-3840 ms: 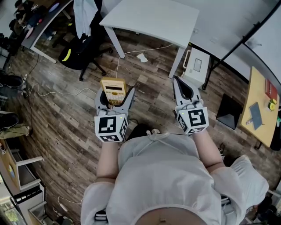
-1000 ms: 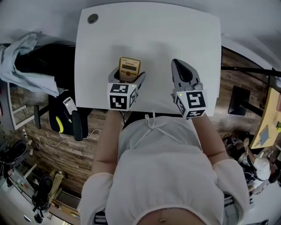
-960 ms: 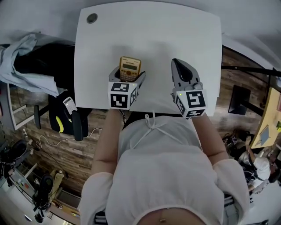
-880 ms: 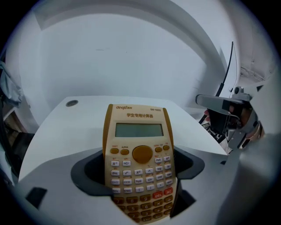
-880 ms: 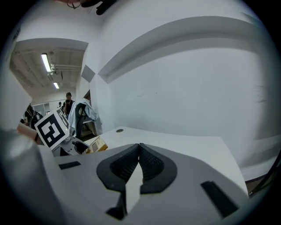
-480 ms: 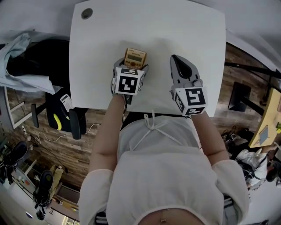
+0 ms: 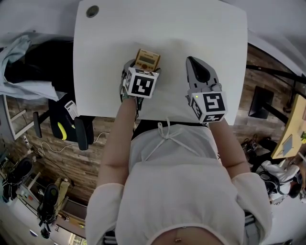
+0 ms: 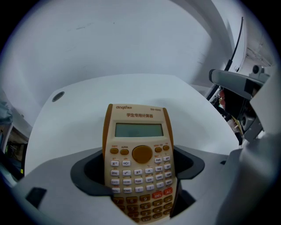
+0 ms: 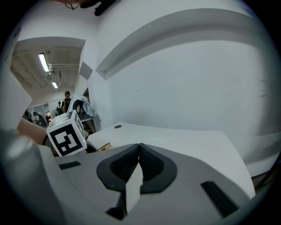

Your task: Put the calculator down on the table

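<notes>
A tan and cream calculator (image 7: pixel 147 59) (image 8: pixel 139 162) is clamped between the jaws of my left gripper (image 7: pixel 138 72) (image 8: pixel 140 189), its display end pointing away from me over the white table (image 7: pixel 162 28) (image 8: pixel 88 110). Only a corner of the calculator (image 9: pixel 103 147) shows in the right gripper view, beside the left gripper's marker cube. My right gripper (image 7: pixel 198 76) (image 9: pixel 139 159) is over the table to the right of the left one, its jaws shut with nothing between them. Whether the calculator touches the tabletop cannot be told.
A round cable hole (image 7: pixel 92 10) sits at the table's far left corner. A black office chair (image 7: pixel 28 67) with cloth draped over it stands left of the table. A wall (image 8: pixel 131 39) rises behind the table's far edge.
The left gripper with the calculator has tilted and moved a little forward over the table since a second ago. The right gripper has barely shifted. 3.8 s ago both were over the wood floor.
</notes>
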`<move>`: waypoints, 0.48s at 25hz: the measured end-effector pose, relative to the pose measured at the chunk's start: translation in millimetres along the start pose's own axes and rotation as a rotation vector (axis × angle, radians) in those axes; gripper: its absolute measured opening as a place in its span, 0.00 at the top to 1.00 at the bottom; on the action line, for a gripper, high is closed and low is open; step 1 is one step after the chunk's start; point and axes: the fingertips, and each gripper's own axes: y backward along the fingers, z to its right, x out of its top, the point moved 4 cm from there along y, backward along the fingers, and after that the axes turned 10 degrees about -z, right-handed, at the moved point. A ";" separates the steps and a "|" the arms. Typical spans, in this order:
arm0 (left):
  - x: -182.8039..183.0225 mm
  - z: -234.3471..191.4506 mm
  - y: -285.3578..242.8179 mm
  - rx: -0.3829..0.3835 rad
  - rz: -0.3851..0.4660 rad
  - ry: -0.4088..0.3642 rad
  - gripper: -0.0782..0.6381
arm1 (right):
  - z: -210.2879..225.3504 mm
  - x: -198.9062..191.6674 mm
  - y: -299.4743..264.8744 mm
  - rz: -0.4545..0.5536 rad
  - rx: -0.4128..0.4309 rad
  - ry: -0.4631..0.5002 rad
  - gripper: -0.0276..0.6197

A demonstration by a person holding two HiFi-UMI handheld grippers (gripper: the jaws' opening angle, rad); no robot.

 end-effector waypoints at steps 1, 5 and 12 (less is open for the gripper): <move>-0.3 0.6 -0.3 0.007 0.005 -0.002 0.32 | 0.4 0.1 0.5 0.001 -0.002 0.000 0.95; -4.0 0.7 0.6 0.026 0.067 0.008 0.32 | -0.3 1.4 3.6 0.003 -0.007 0.007 0.95; -8.0 0.4 0.9 0.035 0.169 0.012 0.32 | -2.2 -1.1 7.0 0.003 -0.005 0.007 0.95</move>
